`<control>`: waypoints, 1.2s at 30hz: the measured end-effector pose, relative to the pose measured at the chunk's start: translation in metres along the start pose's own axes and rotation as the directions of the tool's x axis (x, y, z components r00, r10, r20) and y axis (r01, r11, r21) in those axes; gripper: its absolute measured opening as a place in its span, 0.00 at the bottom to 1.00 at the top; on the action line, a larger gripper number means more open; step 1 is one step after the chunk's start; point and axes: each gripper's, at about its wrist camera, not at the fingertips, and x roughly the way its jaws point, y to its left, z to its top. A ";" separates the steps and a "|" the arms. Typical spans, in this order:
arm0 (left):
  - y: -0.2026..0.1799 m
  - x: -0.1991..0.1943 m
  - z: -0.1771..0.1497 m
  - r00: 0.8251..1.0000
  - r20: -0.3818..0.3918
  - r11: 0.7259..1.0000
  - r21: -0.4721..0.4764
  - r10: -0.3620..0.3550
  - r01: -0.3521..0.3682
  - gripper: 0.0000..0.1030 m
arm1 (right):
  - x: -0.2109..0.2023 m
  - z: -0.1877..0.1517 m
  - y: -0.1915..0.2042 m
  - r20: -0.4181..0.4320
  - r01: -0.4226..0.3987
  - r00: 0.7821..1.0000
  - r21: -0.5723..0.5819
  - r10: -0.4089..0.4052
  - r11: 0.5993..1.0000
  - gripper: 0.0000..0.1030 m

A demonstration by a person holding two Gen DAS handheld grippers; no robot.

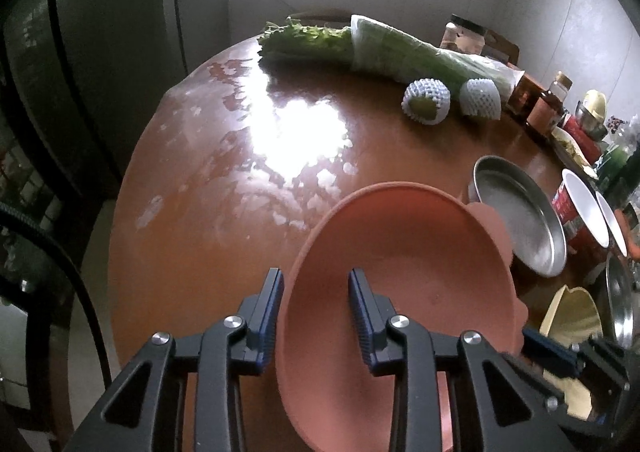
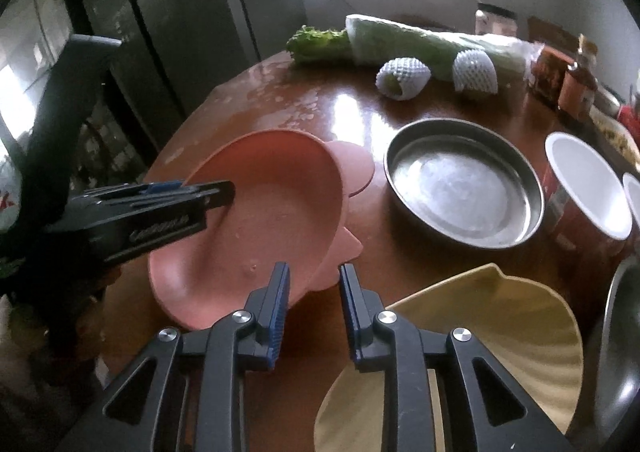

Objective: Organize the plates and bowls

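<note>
Pink plastic, a shallow plate [image 2: 256, 212] with small ear-shaped tabs on its rim, sits tilted above the brown tabletop [image 2: 360, 112], its near-left rim caught in the left gripper [image 1: 316, 284]. Those jaws are clamped on the rim, one finger inside the dish and one outside. In the right wrist view the same gripper reaches in from the left, its fingers pinched over the plate's edge.

The right gripper [image 2: 314, 280] hovers just in front of the pink plate's near edge. Its jaws stand narrowly apart with nothing between them; bare tabletop shows through the gap.

Just right of it lies a pale yellow shell-shaped plate [image 2: 500, 332], ribbed, flat on the tabletop. Beyond, to the right of the pink plate, rests a round steel dish [image 2: 464, 184], and further right a red cup with a white inside [image 2: 584, 188].

Toward the far edge lie two fruits in white foam netting [image 2: 404, 78] and a long bundle of leafy greens in a clear wrap [image 2: 400, 40], with jars and bottles [image 2: 576, 88] at the right.
</note>
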 end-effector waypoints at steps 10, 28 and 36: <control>-0.002 0.013 0.010 1.000 -0.007 1.000 0.012 0.018 -0.018 0.33 | -0.003 -0.001 -0.002 0.004 -0.051 0.999 0.046 0.051 0.998 0.28; 0.004 0.013 0.013 1.000 -0.006 1.000 -0.019 -0.010 0.010 0.33 | -0.006 -0.005 0.001 0.028 -0.028 0.999 0.024 0.027 0.999 0.30; 0.005 -0.007 0.011 0.999 0.048 0.999 -0.033 0.008 -0.007 0.43 | -0.015 -0.003 -0.002 0.059 -0.010 0.998 0.029 0.008 1.000 0.32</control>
